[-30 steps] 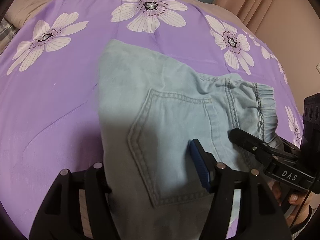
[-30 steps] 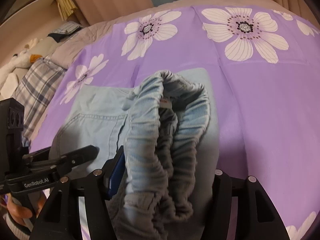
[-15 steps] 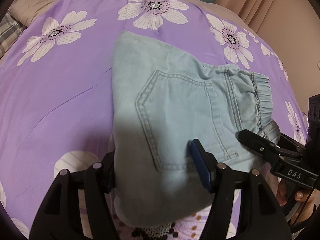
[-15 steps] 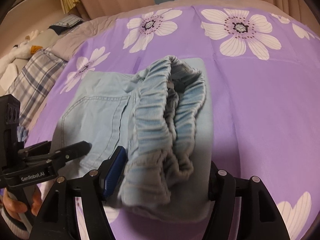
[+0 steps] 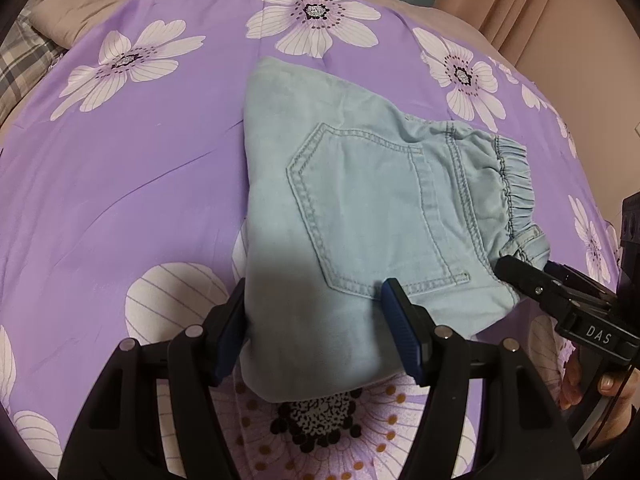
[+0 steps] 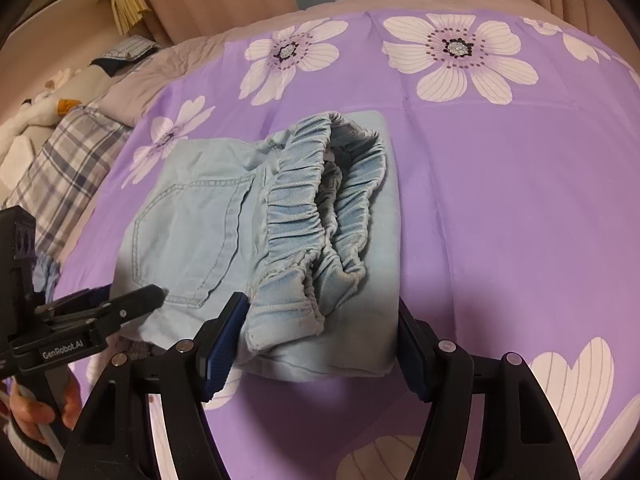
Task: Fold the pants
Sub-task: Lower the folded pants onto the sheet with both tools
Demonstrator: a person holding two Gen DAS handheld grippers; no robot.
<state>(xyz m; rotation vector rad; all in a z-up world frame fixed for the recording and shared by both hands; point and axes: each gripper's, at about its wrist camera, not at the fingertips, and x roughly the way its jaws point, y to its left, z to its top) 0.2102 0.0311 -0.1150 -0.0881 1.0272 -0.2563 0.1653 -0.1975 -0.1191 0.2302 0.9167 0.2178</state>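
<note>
While both claws gape, left claw (image 6: 132,300) reads GenRobot.AI, right claw (image 5: 520,276) DAS, pants (image 5: 360,216) folded.

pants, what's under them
The folded pants lie on a purple flowered sheet. Its print shows all around them; the part beneath, and any lower denim layers, are covered.

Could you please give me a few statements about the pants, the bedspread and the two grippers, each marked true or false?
1. The pants lie folded on a purple flowered bedspread. True.
2. The pants are dark navy. False: light blue denim.
3. The left gripper is open. True.
4. The right gripper is clamped shut on the waistband. False: its jaws stand wide apart.
5. A back pocket faces up. True.
</note>
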